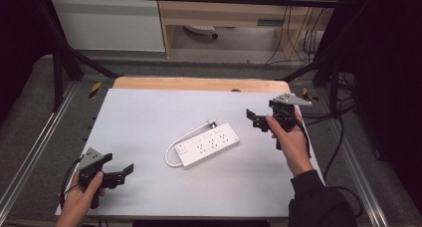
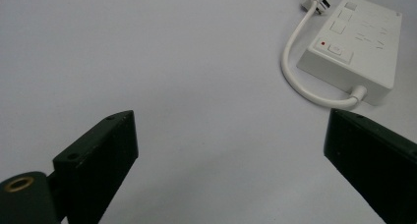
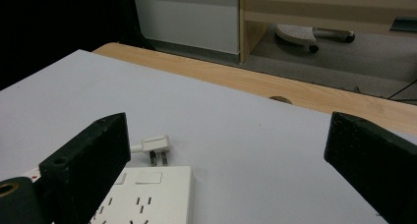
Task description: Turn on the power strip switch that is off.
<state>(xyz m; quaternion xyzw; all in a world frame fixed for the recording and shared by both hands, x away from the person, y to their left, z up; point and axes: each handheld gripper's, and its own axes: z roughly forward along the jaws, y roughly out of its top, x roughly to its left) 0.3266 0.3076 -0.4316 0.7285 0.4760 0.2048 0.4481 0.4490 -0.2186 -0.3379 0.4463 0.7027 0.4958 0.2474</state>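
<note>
A white power strip (image 1: 209,145) lies flat in the middle of the white table top (image 1: 149,112). Its short white cable (image 1: 174,150) loops round the left end to a plug (image 1: 212,121) lying behind it. My left gripper (image 1: 125,173) is held low at the front left, open and empty, pointing right toward the strip (image 2: 359,52). My right gripper (image 1: 255,118) hovers right of the strip's far end, open, with nothing between its jaws. In the right gripper view the strip (image 3: 147,199) and the plug (image 3: 155,148) lie just below the left jaw.
A wooden strip (image 1: 199,83) edges the table's far side. Beyond it stand a white cabinet (image 1: 109,23) and a wooden desk (image 1: 224,13) with a chair base under it. Black cables (image 1: 343,112) hang off the right side. Dark frame bars (image 1: 59,53) flank the table.
</note>
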